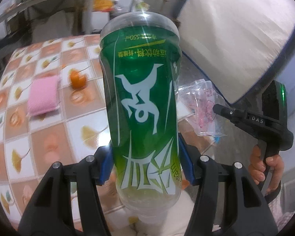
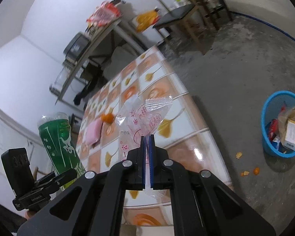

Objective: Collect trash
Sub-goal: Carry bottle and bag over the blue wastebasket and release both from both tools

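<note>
My left gripper [image 1: 146,165] is shut on a green plastic bottle [image 1: 141,90], held upside down above the tiled table [image 1: 49,129]; the bottle also shows in the right wrist view [image 2: 61,143]. My right gripper [image 2: 147,143] is shut on a clear plastic wrapper [image 2: 145,118] with pink print, held above the table's edge; the wrapper also shows in the left wrist view [image 1: 202,106]. A blue trash basket [image 2: 265,137] with several pieces of trash stands on the floor at the right.
On the table lie a pink sponge [image 1: 43,96] and an orange peel [image 1: 78,78]. Orange scraps [image 2: 247,172] lie on the concrete floor near the basket. A chair [image 2: 184,11] and a shelf [image 2: 92,39] stand behind the table.
</note>
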A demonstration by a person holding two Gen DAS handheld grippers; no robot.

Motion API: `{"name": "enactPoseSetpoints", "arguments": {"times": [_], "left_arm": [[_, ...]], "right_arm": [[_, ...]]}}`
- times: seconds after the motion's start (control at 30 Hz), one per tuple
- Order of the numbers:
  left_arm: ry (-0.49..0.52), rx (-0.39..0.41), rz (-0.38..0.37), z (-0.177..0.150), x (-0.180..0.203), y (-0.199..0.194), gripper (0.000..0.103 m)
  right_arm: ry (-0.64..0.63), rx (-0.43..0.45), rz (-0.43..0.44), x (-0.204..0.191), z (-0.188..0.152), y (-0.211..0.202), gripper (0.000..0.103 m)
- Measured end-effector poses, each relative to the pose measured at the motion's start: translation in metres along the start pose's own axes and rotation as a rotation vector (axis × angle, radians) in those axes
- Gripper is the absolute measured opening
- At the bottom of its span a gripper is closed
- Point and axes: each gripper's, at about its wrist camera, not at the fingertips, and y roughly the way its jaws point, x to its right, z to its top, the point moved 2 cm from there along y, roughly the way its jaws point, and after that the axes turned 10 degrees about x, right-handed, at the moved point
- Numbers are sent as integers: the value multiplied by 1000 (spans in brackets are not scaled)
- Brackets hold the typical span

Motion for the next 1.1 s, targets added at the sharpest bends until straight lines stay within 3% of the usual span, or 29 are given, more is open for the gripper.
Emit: {"name": "enactPoseSetpoints", "arguments": {"times": [0.17,0.4,0.63,0.87,1.07,1.1], "left_arm": [[106,-13,-92,27,53,27,55],[246,-59,-216,53,137,79,55],[339,-251,-302,48,218,169,55],[476,-457,-233,25,278,288,55],[535,-538,-207,20,317,372,56],[537,-536,-167,20,318,385,63]], "right_arm": [[65,102,-65,48,14,-45,3],[192,245,-247,148,25,-126,3],[314,288,-397,241,21,-162,3],[414,234,-456,316,11,-132,3],[424,185,-508,357,13,-103,3],[426,172,-514,365,13,-96,3]]}}
